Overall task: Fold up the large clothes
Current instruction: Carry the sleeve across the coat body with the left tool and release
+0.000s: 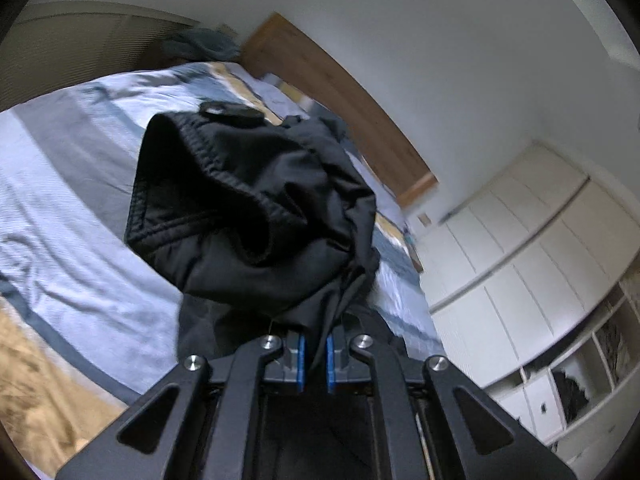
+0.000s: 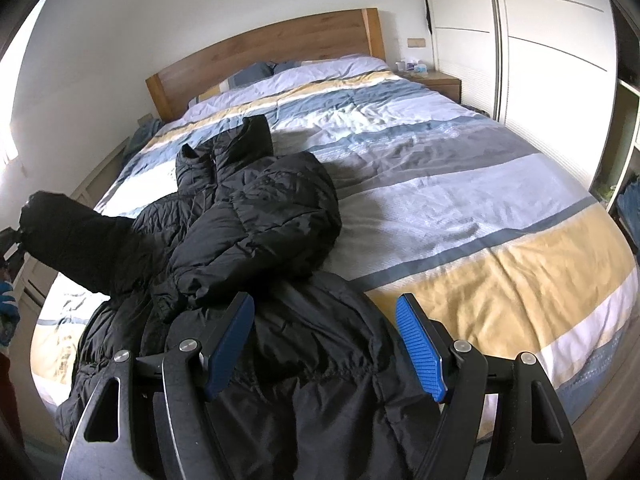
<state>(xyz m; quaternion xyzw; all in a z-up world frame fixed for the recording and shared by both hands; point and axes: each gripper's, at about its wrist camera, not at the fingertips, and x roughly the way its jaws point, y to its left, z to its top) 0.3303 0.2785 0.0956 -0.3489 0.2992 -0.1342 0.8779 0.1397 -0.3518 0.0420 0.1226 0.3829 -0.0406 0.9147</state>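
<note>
A black puffer jacket (image 2: 256, 232) lies crumpled on the striped bed, its hood toward the headboard. My left gripper (image 1: 314, 354) is shut on the cuff end of one jacket sleeve (image 1: 248, 208) and holds it lifted above the bed. That raised sleeve (image 2: 76, 236) shows at the left of the right wrist view. My right gripper (image 2: 324, 340) is open and empty, hovering just above the jacket's lower body near the foot of the bed.
The bed (image 2: 460, 184) has a blue, white, grey and yellow striped duvet and a wooden headboard (image 2: 280, 48). White wardrobes (image 2: 540, 60) stand along the right side. A bedside table (image 2: 436, 80) with small items stands by the headboard.
</note>
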